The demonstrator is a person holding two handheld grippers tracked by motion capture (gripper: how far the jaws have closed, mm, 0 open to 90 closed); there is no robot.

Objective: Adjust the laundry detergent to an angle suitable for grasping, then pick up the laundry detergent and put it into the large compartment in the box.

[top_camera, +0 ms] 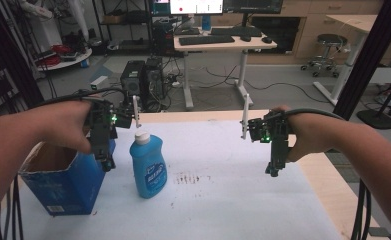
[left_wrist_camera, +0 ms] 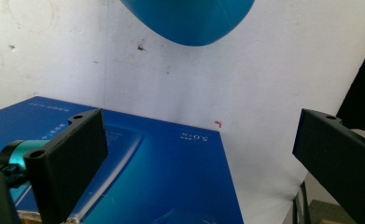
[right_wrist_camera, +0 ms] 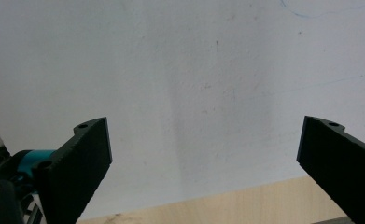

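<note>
Two things stand on your white sheet (top_camera: 223, 200): an open blue box (top_camera: 63, 185) at the near left edge and, just right of it, an upright blue bottle (top_camera: 148, 167) with a white cap. Your left gripper (top_camera: 107, 162) hangs above the box's right wall, jaws spread wide, holding nothing. Your right gripper (top_camera: 274, 170) hovers over bare sheet, well apart from the bottle, jaws equally wide, empty. Beyond the table sits a desk (top_camera: 223, 44).
</note>
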